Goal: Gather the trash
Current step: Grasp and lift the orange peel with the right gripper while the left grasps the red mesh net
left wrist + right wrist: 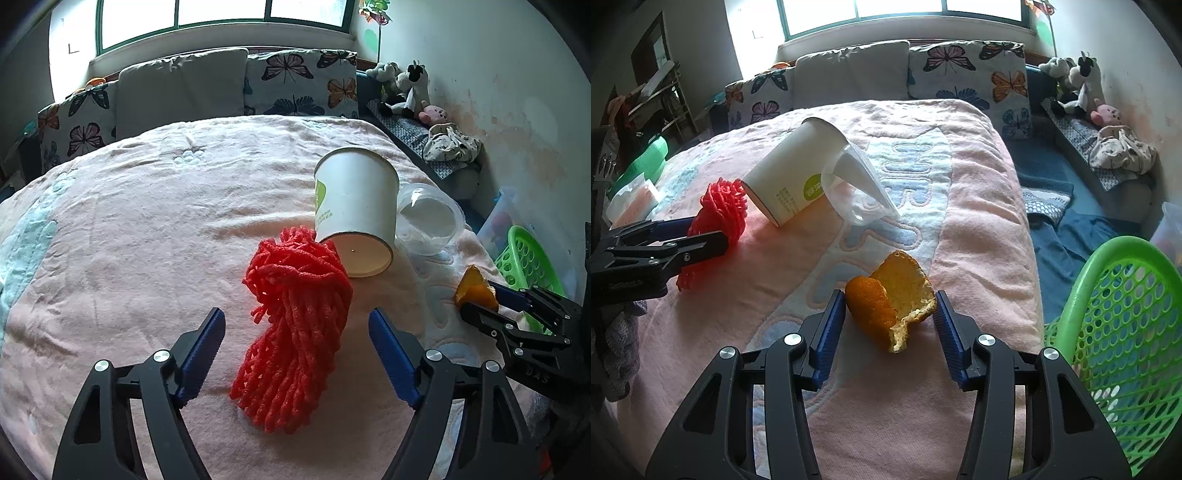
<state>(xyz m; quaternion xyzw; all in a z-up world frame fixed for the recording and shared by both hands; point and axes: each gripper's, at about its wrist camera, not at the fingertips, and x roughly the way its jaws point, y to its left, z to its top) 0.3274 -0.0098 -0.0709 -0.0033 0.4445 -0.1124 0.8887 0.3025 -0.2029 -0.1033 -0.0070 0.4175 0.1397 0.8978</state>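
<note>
Looking at where your hands sit, each one already has its own piece of trash lined up, so the only real question is how each piece lies relative to the fingers.

Your left gripper hangs spread wide over the red foam fruit net on the bed. The net's long axis runs roughly straight away from you, from near the fingers up toward the tipped-over paper cup, whose base it touches or nearly touches. So the net lies lengthwise down the middle of the gap, with clear space on both sides; neither pad touches it. You'd be squeezing across its narrow width, which looks like the easy way to take it.

Your right gripper brackets the orange peel, partly closed. The left finger looks right against the peel's orange skin, and the right finger sits at its torn edge. I'd call that a grip, or as good as one, but it's a light pinch on a curled, floppy shell, so I wouldn't trust it too much.

The peel sits near the right edge of the bed, and the green basket is just off that edge on your right hand's side. That makes the right hand clearly the nearer one for the drop. The clear plastic lid leans against the cup, well beyond both grippers.
</note>
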